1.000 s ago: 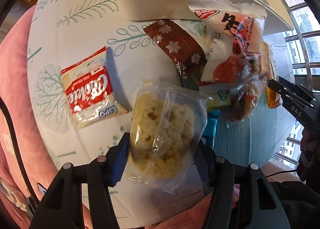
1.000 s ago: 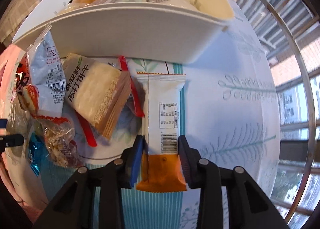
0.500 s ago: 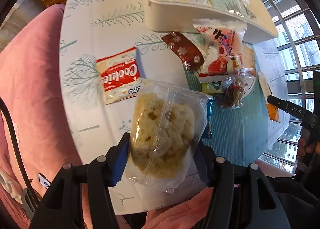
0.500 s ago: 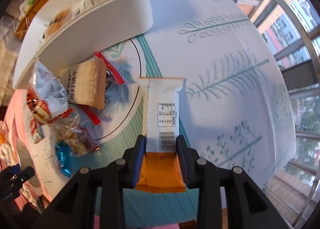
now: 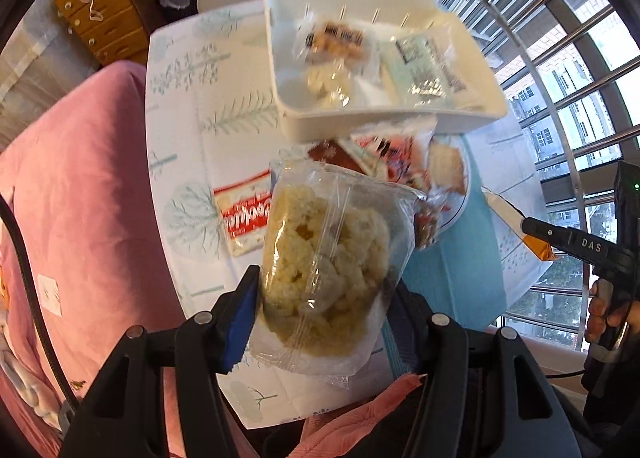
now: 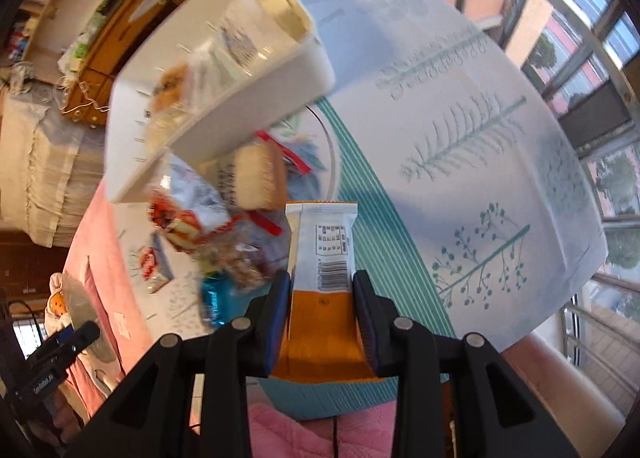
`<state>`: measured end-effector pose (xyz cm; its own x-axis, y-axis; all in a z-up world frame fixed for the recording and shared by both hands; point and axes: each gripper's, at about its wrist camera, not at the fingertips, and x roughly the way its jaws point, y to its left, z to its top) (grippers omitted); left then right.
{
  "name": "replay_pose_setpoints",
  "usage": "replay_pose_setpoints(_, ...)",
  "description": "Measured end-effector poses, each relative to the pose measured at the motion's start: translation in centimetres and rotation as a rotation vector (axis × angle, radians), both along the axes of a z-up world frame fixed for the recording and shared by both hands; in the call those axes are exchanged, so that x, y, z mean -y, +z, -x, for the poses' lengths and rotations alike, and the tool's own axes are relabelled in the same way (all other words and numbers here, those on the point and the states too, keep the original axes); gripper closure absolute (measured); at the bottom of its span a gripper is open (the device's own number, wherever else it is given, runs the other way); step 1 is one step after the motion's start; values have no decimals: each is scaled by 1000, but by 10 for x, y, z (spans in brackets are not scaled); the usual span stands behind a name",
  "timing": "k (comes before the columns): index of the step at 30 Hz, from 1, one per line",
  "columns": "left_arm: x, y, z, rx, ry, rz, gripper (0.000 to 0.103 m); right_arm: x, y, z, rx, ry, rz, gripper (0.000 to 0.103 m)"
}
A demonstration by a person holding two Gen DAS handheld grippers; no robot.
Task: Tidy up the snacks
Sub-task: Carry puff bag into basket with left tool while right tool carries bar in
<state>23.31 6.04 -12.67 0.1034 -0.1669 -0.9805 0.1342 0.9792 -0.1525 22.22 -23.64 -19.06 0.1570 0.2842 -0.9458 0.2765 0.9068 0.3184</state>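
Observation:
My left gripper is shut on a clear packet of pale puffed-rice cake, held well above the table. My right gripper is shut on a white and orange bar packet, also lifted; the same packet and the right gripper show at the right of the left wrist view. A white bin with a few snacks inside stands at the far side of the table; the bin is up left in the right wrist view. Several loose snacks lie in front of it.
A red and white cookie packet lies on the leaf-print tablecloth. A pink cushion borders the table on the left. Window bars run along the right. A wooden drawer unit stands behind.
Both grippers rose away from the table with their packets, so the bin's inside now shows. The right gripper rolled, tilting its view of the table.

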Motion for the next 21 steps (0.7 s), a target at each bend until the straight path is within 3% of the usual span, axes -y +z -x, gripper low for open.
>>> replay_pose_setpoints(12, 14, 37, -41, 73, -40, 6, 45, -38, 73, -32, 170, 193, -3, 71)
replay_pose_setpoints(21, 26, 38, -88, 112, -14, 24, 45, -69, 82, -78, 218, 289, 20, 71)
